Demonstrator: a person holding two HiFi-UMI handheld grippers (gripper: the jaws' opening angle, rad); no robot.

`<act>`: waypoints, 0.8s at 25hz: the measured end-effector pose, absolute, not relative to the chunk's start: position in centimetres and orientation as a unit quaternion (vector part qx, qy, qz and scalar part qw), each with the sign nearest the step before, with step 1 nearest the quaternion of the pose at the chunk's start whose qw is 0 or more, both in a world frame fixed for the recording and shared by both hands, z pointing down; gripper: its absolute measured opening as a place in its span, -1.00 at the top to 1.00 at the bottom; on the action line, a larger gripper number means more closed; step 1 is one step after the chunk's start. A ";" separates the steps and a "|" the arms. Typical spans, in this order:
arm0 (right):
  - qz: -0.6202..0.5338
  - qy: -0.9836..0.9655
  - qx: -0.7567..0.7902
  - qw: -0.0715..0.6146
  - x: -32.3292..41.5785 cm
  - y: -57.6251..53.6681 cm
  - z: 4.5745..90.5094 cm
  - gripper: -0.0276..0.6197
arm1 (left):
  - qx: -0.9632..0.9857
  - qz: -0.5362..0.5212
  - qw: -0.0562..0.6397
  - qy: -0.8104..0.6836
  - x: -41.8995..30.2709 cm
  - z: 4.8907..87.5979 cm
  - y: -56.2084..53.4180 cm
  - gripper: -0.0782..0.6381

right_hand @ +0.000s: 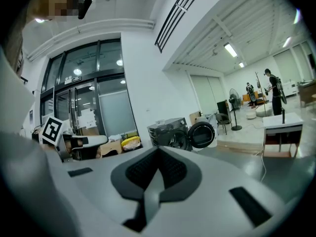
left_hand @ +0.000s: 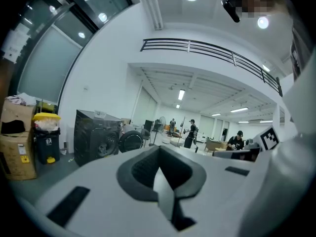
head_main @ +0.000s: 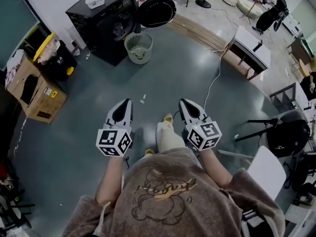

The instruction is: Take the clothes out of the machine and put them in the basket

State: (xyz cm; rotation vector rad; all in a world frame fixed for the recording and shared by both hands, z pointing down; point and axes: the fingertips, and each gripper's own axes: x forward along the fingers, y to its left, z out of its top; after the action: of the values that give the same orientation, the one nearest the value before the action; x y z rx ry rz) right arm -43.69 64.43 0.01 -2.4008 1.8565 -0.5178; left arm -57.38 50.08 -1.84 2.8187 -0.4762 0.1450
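Note:
The black washing machine point(head_main: 106, 21) stands far ahead on the grey floor, its round door point(head_main: 157, 11) swung open to the right. A pale mesh basket point(head_main: 138, 47) sits on the floor just in front of it. No clothes show from here; the drum is too dark and small to read. My left gripper point(head_main: 126, 103) and right gripper point(head_main: 185, 103) are held side by side at waist height, well short of the machine, both shut and holding nothing. The machine point(left_hand: 96, 137) shows past the left gripper point(left_hand: 159, 152), and the machine point(right_hand: 170, 132) with its door point(right_hand: 202, 135) past the right gripper point(right_hand: 158, 154).
A cardboard box point(head_main: 34, 90) and a black bin with a yellow lid point(head_main: 54, 58) stand at the left. A white desk point(head_main: 249, 46) with a cable point(head_main: 213, 83) trailing across the floor is at the right, with a black chair point(head_main: 286, 137) nearer. People stand in the far room point(left_hand: 190, 132).

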 end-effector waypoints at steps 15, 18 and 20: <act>-0.176 0.594 -0.784 0.030 -29.7 53.9 1.8 0.93 | 0.976 0.058 0.132 -0.165 -43.7 -0.6 38.9 0.76; -0.176 0.600 -0.780 0.027 -26.0 51.5 1.3 0.93 | 0.976 0.057 0.132 -0.165 -39.7 -1.2 37.0 0.76; -0.174 0.604 -0.778 0.026 -23.5 49.9 1.0 0.93 | 0.975 0.056 0.133 -0.169 -37.2 -1.5 35.3 0.76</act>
State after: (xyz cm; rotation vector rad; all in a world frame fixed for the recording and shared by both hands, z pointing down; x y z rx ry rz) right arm -23.46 49.87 0.97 -2.4035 1.8666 -0.5376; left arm -37.17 35.31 -1.49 2.8276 -0.4902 0.1615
